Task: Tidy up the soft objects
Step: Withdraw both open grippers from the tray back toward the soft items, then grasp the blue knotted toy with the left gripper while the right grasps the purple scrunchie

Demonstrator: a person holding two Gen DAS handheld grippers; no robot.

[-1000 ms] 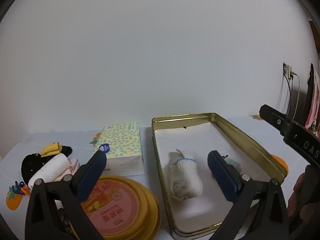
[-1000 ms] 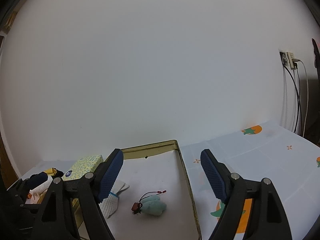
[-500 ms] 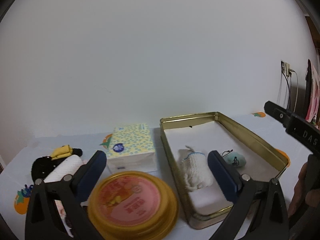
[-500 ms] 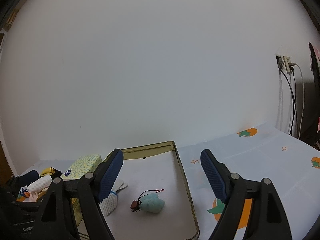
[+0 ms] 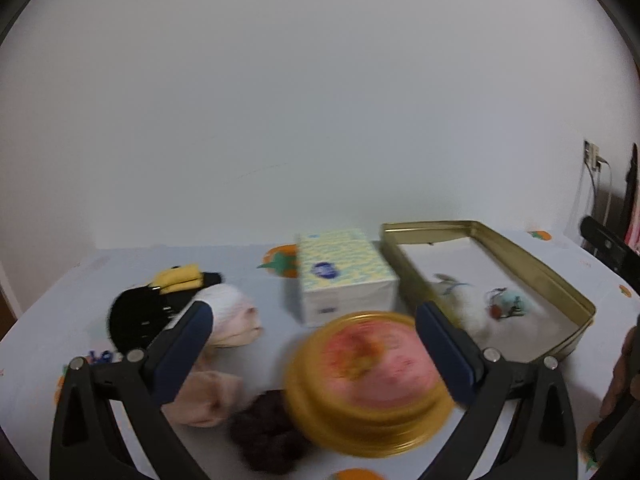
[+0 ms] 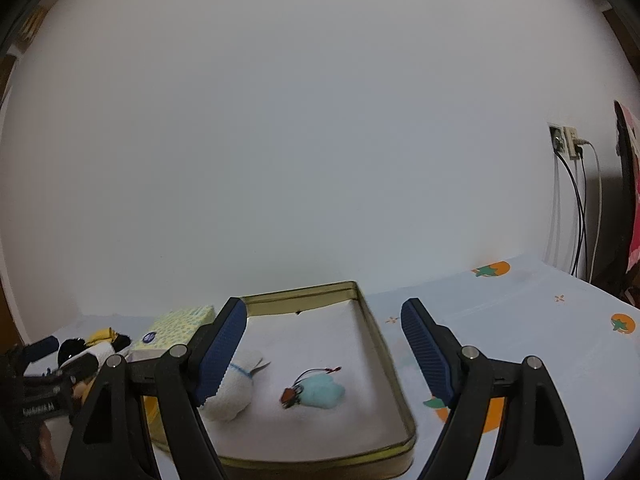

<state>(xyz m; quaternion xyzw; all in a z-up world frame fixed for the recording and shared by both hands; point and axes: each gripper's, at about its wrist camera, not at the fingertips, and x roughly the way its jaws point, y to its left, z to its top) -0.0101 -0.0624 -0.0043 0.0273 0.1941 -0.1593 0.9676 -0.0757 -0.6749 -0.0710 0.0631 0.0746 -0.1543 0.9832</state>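
Gold-coloured metal is framing the shallow rectangular tin tray [image 5: 532, 264], which is sitting at the right of the left wrist view with a white knitted sock [image 5: 470, 312] and a small teal plush charm [image 5: 514, 305] already inside. The left gripper [image 5: 310, 340] is hovering with its fingers spread and empty over a round gold tin lid [image 5: 368, 384], near a pink sock bundle [image 5: 234, 316], a black-and-yellow sock [image 5: 154, 304], a dark maroon scrunchie [image 5: 266, 438] and a yellow patterned tissue pack [image 5: 344, 276] on the table [image 5: 60, 300]. From the right wrist view, the right gripper [image 6: 322, 350] is standing wide and empty over the tray. Judging by this, collecting is underway; next comes lowering onto a loose sock.
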